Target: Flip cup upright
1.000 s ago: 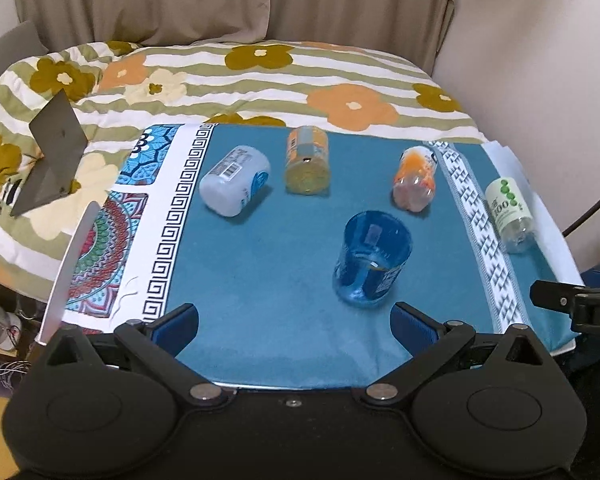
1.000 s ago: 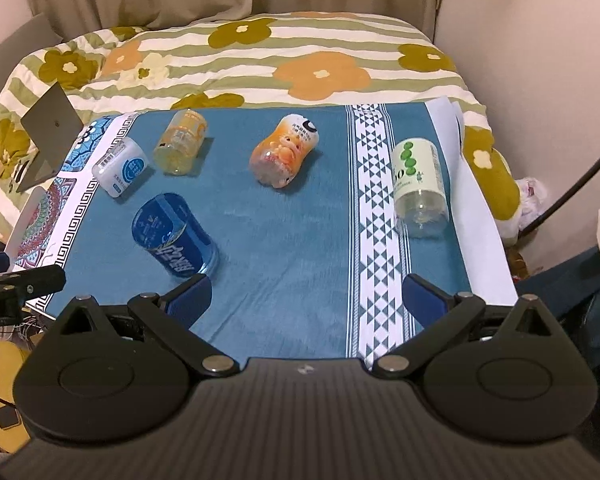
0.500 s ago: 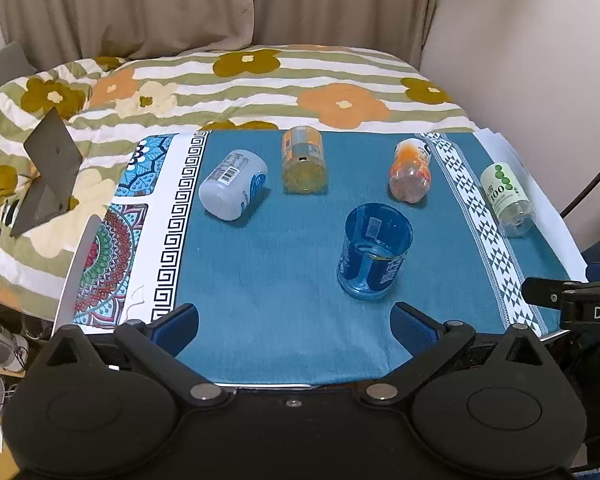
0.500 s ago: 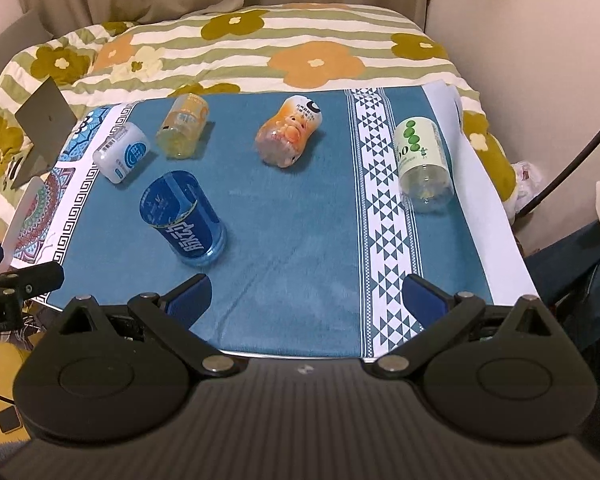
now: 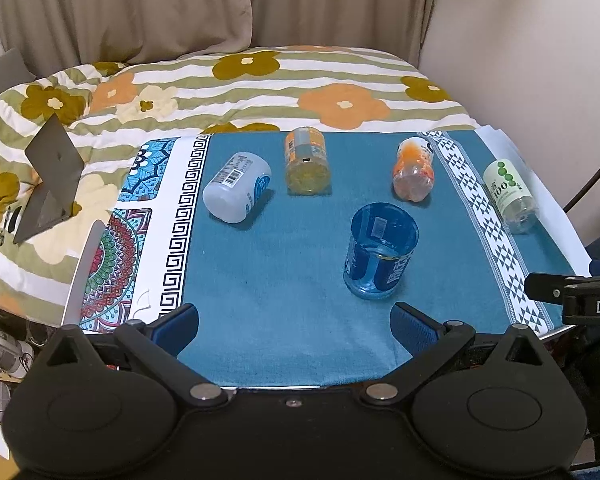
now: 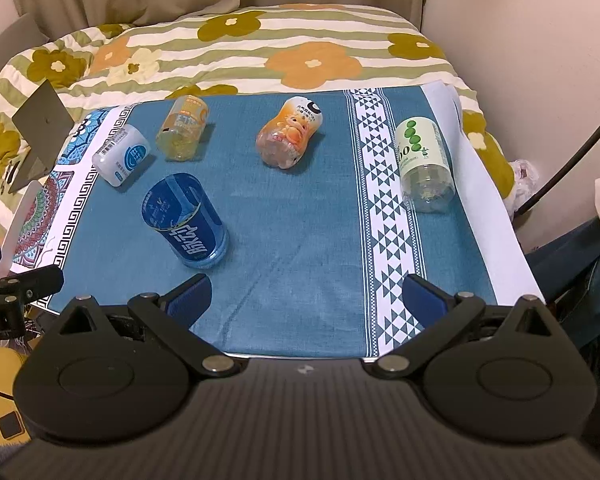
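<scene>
A clear blue cup (image 5: 380, 258) (image 6: 188, 224) stands upright, mouth up, on the teal tablecloth (image 5: 284, 264). It is just beyond my left gripper's right finger and beyond my right gripper's left finger. A white cup (image 5: 236, 188), a yellow cup (image 5: 306, 160), an orange cup (image 5: 414, 170) and a green-dotted cup (image 5: 510, 190) lie on their sides farther back. My left gripper (image 5: 294, 322) and right gripper (image 6: 306, 294) both hover open over the table's near edge, holding nothing.
Behind the table lies a floral striped quilt (image 5: 260, 84) with a grey folded stand (image 5: 52, 184) on its left. A wall (image 6: 540, 60) and a dark cable (image 6: 572, 160) are close on the right. The patterned cloth border (image 5: 116, 256) covers the table's left end.
Both views have shifted a little, showing more of the quilt and curtain. The blue cup stands in the same spot. Both grippers stay open.
</scene>
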